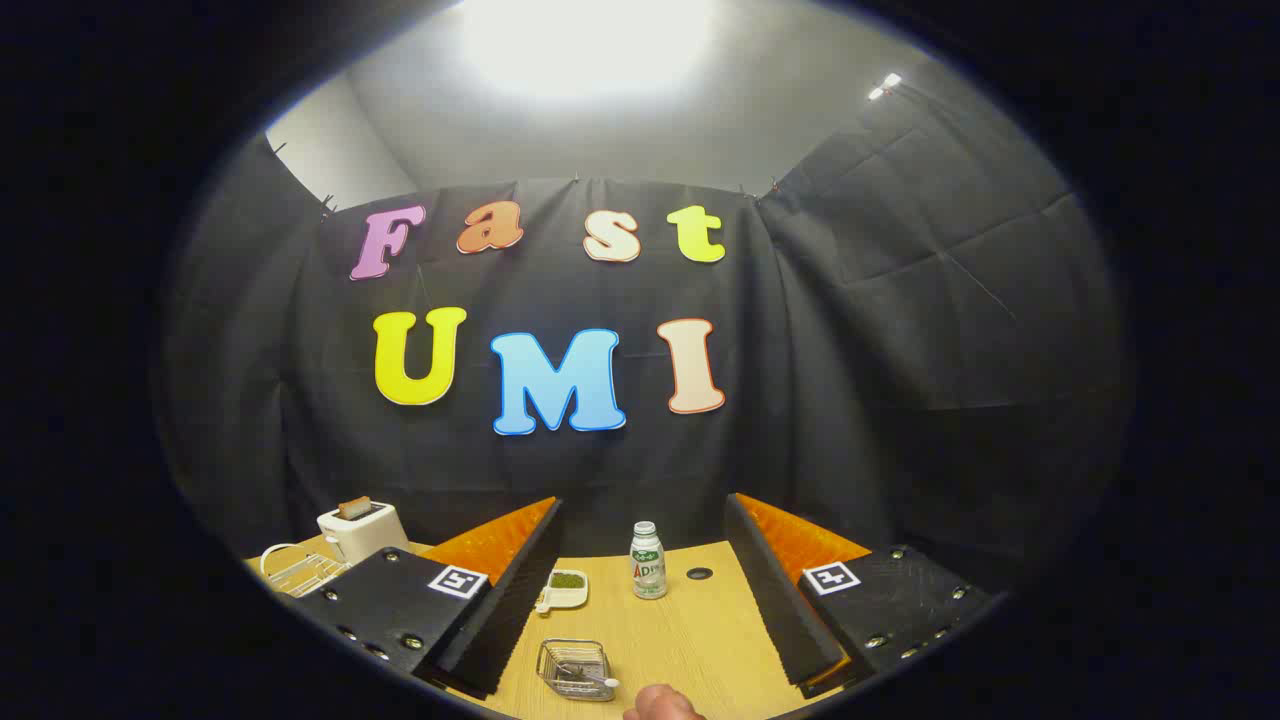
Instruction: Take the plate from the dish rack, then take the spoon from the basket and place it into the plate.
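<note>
The dish rack point(300, 572) sits beyond the tool's point(640, 620) left finger, its plate too small to make out; the wire basket point(574, 668) with the spoon point(597, 679) lies between the wide-spread, empty fingers on the tabletop point(690, 640), within easy reach for later.

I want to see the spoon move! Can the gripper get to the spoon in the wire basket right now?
Probably yes. The gripper is open, and the wire basket sits on the table between its fingers, with the spoon lying across it. A hand is close beside the basket and might get in the way.
</note>
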`<state>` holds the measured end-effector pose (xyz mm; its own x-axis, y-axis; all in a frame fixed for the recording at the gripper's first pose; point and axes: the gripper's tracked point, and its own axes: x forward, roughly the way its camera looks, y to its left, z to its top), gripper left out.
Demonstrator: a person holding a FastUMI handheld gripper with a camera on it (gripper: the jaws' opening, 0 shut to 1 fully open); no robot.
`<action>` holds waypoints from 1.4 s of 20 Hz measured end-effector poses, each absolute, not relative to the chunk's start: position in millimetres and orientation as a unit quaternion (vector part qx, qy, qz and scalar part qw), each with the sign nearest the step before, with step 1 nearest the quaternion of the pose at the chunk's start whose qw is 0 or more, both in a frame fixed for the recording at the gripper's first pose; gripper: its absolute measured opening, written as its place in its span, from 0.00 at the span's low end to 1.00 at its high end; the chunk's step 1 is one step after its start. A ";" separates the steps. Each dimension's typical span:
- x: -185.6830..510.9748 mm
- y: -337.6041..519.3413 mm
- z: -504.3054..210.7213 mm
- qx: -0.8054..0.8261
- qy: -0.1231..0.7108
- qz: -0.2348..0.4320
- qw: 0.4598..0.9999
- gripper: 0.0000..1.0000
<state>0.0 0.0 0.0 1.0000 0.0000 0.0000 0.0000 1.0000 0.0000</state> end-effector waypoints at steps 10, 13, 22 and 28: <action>13.5 39.2 2.6 0.023 0.007 0.058 0.998 0.99; 13.5 47.3 12.1 0.022 -0.001 0.069 0.997 0.99; 35.9 72.5 14.5 0.020 0.017 0.082 0.996 0.99; 56.3 115.2 -11.0 0.018 0.098 0.118 0.988 0.99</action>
